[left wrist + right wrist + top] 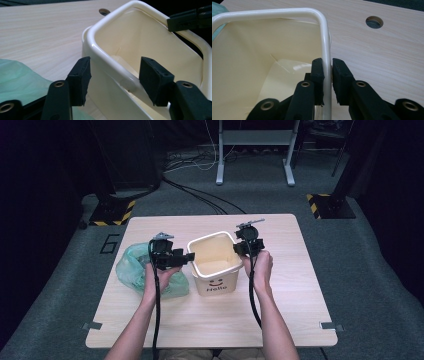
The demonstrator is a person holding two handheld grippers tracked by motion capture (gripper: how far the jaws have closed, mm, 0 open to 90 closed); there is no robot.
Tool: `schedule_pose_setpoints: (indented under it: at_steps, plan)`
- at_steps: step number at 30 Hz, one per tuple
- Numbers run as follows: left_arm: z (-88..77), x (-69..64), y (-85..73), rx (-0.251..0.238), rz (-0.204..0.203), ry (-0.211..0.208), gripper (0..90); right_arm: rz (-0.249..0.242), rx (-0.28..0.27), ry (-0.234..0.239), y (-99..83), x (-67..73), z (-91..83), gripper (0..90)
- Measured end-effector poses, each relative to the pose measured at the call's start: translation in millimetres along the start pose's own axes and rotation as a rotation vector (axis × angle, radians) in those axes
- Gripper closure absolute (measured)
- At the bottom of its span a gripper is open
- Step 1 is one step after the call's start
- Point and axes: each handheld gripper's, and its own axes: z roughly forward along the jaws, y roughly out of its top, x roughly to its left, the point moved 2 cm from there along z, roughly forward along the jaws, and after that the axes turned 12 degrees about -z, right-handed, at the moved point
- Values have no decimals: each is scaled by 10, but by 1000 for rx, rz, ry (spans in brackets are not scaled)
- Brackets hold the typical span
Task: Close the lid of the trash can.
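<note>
A cream plastic bin (216, 282) with a smiley face and "Hello" on its front stands upright mid-table. My left gripper (189, 257) reaches over the bin's left rim (110, 62). One jaw is outside the wall and one inside, with gaps on both sides, so my left gripper (115, 67) is open. My right gripper (239, 249) is shut on the bin's right rim (325, 37), the pads of that gripper (327, 67) pinching the thin wall. The bin's inside looks empty. A crumpled green plastic bag (131, 267) lies left of the bin, under my left hand.
The light wooden table (200, 320) has a round cable hole (374, 22) behind the bin. Metal brackets sit at its front corners. Past the far edge, cables cross a grey carpet to a white stand. The green bag (17, 77) lies close under my left jaws.
</note>
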Motion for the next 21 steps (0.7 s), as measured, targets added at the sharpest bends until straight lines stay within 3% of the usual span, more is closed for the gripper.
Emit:
schedule_pose_setpoints:
  at_steps: [21]
  plan:
    - [108,18,129,-1,-14,48,573,5,-13,15,-42,27,-31,763]
